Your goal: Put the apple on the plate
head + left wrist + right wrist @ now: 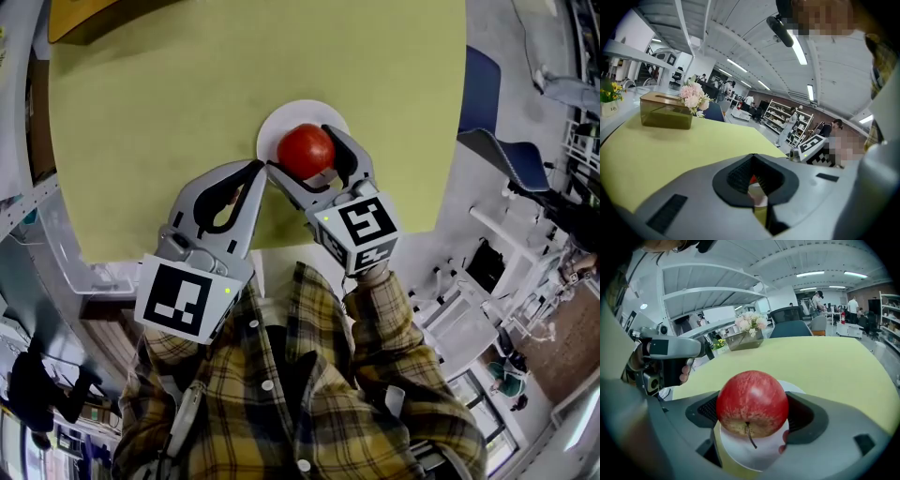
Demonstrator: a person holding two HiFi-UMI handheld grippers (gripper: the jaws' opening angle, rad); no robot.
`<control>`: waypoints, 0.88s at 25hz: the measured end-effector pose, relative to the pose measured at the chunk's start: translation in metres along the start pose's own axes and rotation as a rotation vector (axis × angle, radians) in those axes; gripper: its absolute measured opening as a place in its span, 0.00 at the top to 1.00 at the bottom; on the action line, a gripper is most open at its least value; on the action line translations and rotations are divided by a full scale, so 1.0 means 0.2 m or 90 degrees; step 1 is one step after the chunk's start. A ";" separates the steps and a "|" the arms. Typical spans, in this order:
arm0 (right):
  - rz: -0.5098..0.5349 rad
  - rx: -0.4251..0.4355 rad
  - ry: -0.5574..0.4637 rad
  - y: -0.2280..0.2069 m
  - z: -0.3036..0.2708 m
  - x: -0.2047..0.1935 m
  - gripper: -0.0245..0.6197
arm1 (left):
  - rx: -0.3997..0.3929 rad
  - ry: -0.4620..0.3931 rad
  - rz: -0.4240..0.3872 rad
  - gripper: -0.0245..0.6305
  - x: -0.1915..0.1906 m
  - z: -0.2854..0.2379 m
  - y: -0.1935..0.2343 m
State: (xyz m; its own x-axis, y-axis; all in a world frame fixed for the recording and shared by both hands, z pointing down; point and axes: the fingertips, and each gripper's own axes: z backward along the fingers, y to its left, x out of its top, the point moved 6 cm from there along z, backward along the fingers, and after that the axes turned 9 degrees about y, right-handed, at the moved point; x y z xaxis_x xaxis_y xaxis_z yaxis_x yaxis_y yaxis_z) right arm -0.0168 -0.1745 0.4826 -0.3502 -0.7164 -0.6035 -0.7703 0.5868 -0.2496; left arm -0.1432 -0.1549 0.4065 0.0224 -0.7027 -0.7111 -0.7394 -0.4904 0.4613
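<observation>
Though mostly beneath apple (306,150), plate (298,112) rim visible.

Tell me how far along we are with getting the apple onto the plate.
Done: the red apple is off the table and over the white plate. In hand: the right gripper is clamped on it; I cannot tell whether it touches the plate. The left gripper is shut and empty beside it. Left: set the apple down, open the jaws and withdraw.
</observation>
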 end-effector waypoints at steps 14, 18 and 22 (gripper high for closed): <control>-0.008 0.025 0.071 -0.01 -0.01 0.00 0.36 | -0.002 0.001 0.003 0.95 0.00 0.00 0.01; -0.001 0.028 0.074 -0.01 -0.01 0.00 0.36 | -0.003 0.000 0.004 0.95 0.02 -0.01 0.01; -0.006 0.027 0.067 -0.01 -0.01 0.00 0.36 | -0.002 -0.002 0.004 0.95 0.02 0.00 0.01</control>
State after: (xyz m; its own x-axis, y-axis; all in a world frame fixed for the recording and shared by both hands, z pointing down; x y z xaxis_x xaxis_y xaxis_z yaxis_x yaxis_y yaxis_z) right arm -0.0163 -0.1769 0.4836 -0.3994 -0.7560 -0.5186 -0.7511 0.5942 -0.2877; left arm -0.1440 -0.1596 0.4048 0.0163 -0.7044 -0.7096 -0.7373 -0.4879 0.4673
